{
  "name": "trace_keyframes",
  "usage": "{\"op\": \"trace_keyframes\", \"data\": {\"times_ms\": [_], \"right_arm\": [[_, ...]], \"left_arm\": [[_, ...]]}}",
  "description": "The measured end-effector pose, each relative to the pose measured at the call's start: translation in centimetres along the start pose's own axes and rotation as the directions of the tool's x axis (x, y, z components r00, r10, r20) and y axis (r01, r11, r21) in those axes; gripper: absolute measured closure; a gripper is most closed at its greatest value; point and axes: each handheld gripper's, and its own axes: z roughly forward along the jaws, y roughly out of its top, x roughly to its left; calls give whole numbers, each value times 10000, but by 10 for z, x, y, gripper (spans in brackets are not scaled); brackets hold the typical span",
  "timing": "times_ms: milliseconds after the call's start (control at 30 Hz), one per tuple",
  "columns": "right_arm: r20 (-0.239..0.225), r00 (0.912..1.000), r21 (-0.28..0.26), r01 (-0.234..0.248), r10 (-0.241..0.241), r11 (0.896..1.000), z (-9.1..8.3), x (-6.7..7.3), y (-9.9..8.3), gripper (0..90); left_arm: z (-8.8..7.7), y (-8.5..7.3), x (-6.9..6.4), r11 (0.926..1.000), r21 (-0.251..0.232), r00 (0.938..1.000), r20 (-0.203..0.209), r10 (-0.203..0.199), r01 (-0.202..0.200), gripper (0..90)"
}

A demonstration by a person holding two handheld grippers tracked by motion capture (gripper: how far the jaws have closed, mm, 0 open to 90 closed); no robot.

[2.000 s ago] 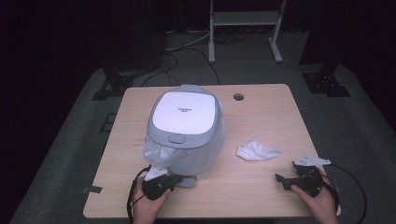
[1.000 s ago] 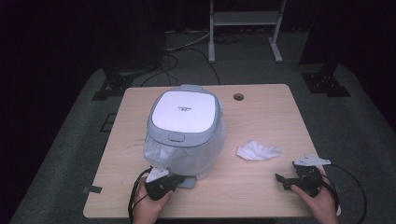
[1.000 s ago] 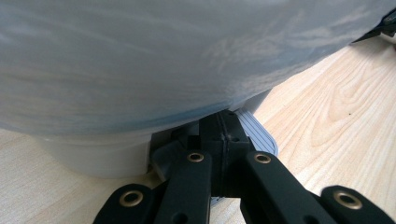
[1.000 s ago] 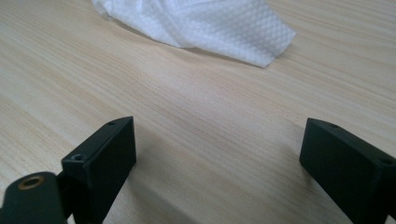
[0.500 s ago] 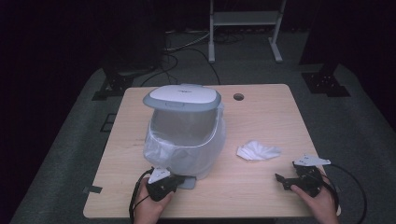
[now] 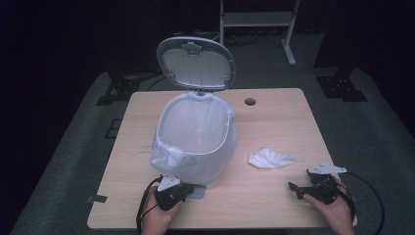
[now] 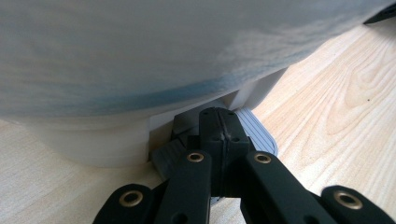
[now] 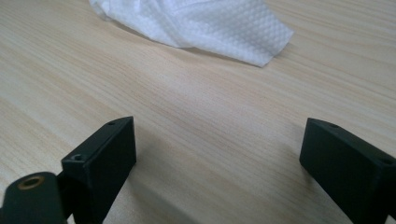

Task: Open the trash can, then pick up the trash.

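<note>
1. The wooden surface (image 6: 274, 122) carries everything here.
2. The pedal bin (image 6: 195, 142), lined with a white bag, stands left of centre; its lid (image 6: 195, 62) is raised upright behind it.
3. The crumpled tissue (image 6: 270, 158) lies right of the bin, apart from it.
4. The left gripper (image 6: 188, 191) has its jaws pressed together, resting on the bin's grey pedal (image 7: 259, 135).
5. The right gripper (image 6: 295, 189) rests near the tissue, jaws wide apart, holding nothing.
</note>
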Motion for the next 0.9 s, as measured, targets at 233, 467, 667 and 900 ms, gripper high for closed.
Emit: {"op": "trace_keyframes", "data": {"times_ms": [233, 467, 667, 900], "right_arm": [[236, 9996, -19, -165, 165, 9999, 0, -1, 1, 97], [63, 9993, -111, -356, 357, 9993, -3, 0, 4, 99], [-17, 9991, -345, -429, 429, 9985, -4, 0, 12, 99], [-120, 9985, -444, -541, 537, 9975, -4, 0, 23, 100]], "left_arm": [[0, 0, -2, 9999, -34, 9999, 11, -120, 120, 900], [0, 0, -2, 10000, -20, 9999, 55, -97, 97, 899], [0, 0, -2, 10000, -26, 10000, 6, -68, 68, 900], [0, 0, -2, 10000, -38, 10000, 27, -87, 87, 900]]}}
